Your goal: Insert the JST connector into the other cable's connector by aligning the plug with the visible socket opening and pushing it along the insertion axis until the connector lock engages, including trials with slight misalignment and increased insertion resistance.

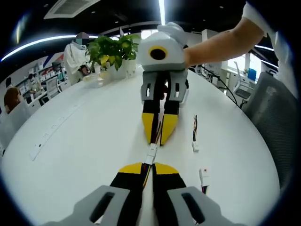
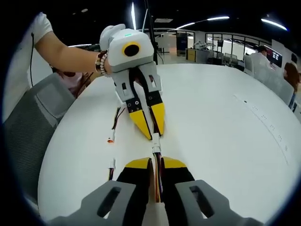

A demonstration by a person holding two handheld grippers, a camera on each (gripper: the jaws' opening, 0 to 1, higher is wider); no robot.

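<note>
1. In the left gripper view, the left gripper (image 1: 149, 165) rises from the bottom centre, its yellow-tipped black jaws clenched on a cable (image 1: 146, 175) whose thin wires run back between them.
2. At the tip of that cable sits a small white JST connector (image 1: 151, 154), lifted above the counter (image 1: 84, 155), in the lower middle of the frame.
3. The right gripper (image 1: 157, 140) comes down from the upper centre of that view, jaws closed on its own wires, tips meeting the white connector end to end.
4. In the right gripper view, the right gripper (image 2: 155, 163) grasps a cable of red, yellow and dark wires (image 2: 156, 181) at the bottom centre.
5. Its white plug (image 2: 155, 138) sits just beyond the jaw tips, touching the tips of the left gripper (image 2: 151, 133), which points down from the upper centre.
6. Whether the two connector halves are fully seated, I cannot tell.
7. Spare cables with white connectors (image 1: 194, 136) lie flat on the counter just beside the grippers, right of centre in the left gripper view; another white-ended piece (image 1: 204, 178) lies toward the lower right.
8. In the right gripper view spare leads (image 2: 112, 133) lie left of the grippers.
9. The white counter stretches open toward the right of the right gripper view, its rounded edge near a grey mesh chair (image 2: 33, 127) at the left.
10. Potted plants (image 1: 113, 52) stand far up the counter, upper left in the left gripper view.
</note>
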